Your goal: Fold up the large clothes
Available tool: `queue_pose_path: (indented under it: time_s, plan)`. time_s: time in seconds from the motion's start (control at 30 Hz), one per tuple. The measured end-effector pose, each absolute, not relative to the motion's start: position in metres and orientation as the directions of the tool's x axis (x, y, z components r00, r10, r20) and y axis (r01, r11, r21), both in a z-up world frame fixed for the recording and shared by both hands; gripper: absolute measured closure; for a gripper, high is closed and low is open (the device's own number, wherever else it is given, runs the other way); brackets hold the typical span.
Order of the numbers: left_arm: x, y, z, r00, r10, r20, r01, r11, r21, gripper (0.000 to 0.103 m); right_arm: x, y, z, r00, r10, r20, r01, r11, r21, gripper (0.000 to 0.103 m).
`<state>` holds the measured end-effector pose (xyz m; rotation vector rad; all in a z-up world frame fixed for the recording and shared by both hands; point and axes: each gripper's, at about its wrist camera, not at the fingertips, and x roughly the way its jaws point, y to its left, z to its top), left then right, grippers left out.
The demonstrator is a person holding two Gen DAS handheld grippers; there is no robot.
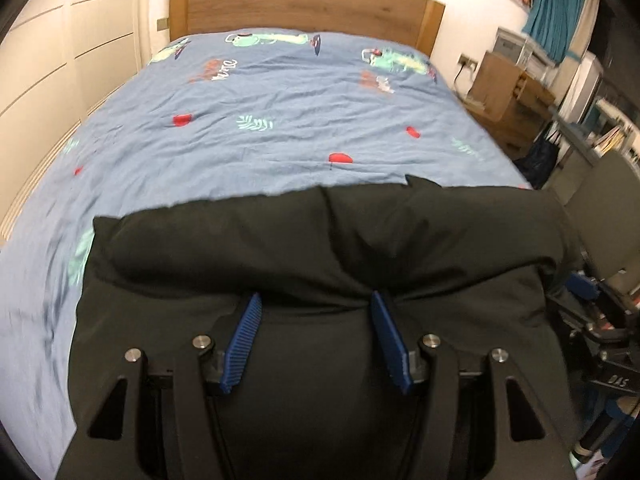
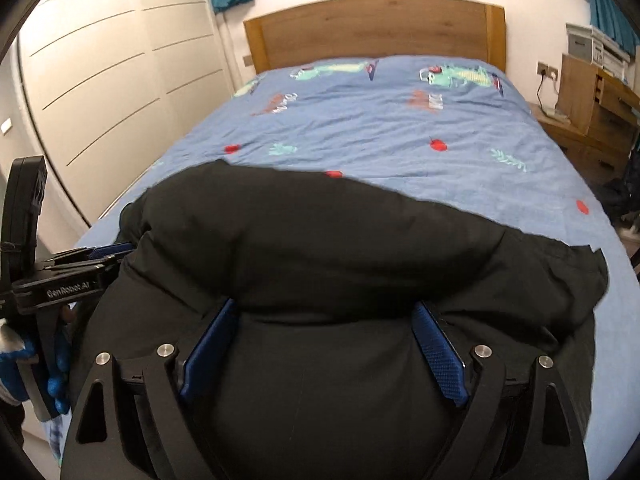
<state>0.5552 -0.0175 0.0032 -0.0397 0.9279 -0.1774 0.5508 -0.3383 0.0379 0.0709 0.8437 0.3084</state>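
Observation:
A bulky black padded jacket point(image 1: 320, 240) lies across the near end of a bed with a blue printed cover point(image 1: 280, 100). My left gripper point(image 1: 316, 300) is shut on a thick fold of it: black fabric fills the gap between the blue pads point(image 1: 244, 344), and the fold drapes over the fingertips. My right gripper point(image 2: 325, 306) holds another thick fold of the jacket point(image 2: 320, 240) the same way, jaws wide, with fabric bulging between its pads point(image 2: 438, 352). The right wrist view also has the left gripper point(image 2: 116, 250) at the jacket's left edge, held by a blue-gloved hand point(image 2: 56, 384).
A wooden headboard point(image 2: 372, 28) stands at the far end of the bed point(image 2: 380, 128). Cream wardrobe doors point(image 2: 120, 60) run along the left side. Wooden furniture point(image 1: 504, 96) and a grey chair point(image 1: 604, 188) crowd the right side.

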Motion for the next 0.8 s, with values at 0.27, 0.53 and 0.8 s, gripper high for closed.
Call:
queue_pose_path:
  time_s: [0.27,0.53,0.8]
  plan:
    - [0.638,-0.036,-0.039,0.539,-0.132,-0.832,0.087,0.991,-0.101,0.044,0.624,-0.36,-0.01,0.566,0.267,-0.78,-0.142,0.963,0.227,0.011]
    - [0.672,-0.048,-0.067,0.524,-0.078,-0.848,0.058,0.997,-0.055,0.037,0.663,-0.369,-0.046,0.546,0.248,-0.8,-0.088,0.967,0.24,0.01]
    - [0.627,-0.022,-0.029,0.612,-0.059,-0.789,0.051,0.998,-0.036,0.037,0.625,-0.373,-0.006,0.604,0.218,-0.767,-0.136,0.976,0.171,0.011]
